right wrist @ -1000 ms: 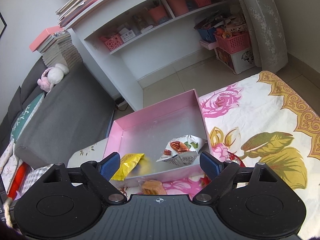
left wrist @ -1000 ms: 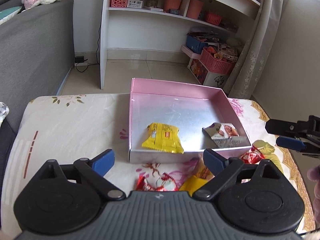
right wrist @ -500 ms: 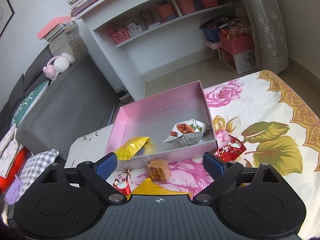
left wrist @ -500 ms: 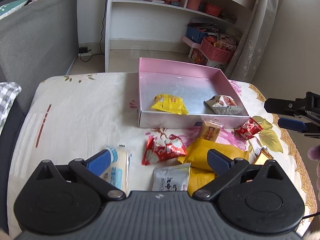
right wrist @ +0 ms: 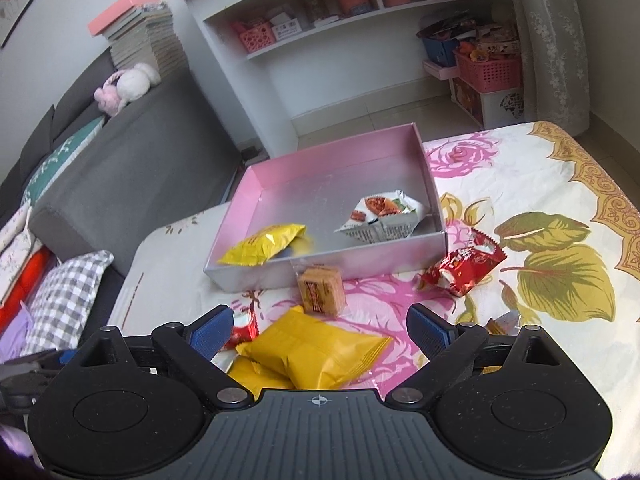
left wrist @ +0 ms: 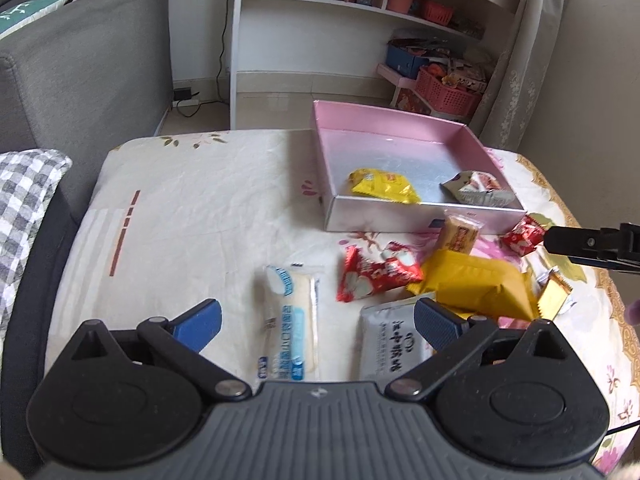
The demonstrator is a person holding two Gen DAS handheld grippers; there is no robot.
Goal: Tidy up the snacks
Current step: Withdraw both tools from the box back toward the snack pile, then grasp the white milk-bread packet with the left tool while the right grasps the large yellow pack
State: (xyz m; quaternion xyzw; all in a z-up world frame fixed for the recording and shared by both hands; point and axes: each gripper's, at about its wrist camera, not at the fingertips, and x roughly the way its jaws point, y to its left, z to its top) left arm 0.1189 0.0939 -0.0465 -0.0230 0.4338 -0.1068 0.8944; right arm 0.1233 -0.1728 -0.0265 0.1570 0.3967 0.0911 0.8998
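Both the left gripper (left wrist: 316,322) and right gripper (right wrist: 319,330) are hanging wide and empty; crowded wrappers beside the pink box (left wrist: 424,216) are risking a double grab

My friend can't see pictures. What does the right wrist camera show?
An open right gripper hovers over a big yellow snack packet on a flowery tablecloth. Beyond sits a shallow pink box holding a small yellow packet and a white packet; a red wrapper and a tan biscuit lie outside.

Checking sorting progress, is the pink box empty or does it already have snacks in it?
Not empty: the pink box holds a yellow packet and a white packet.
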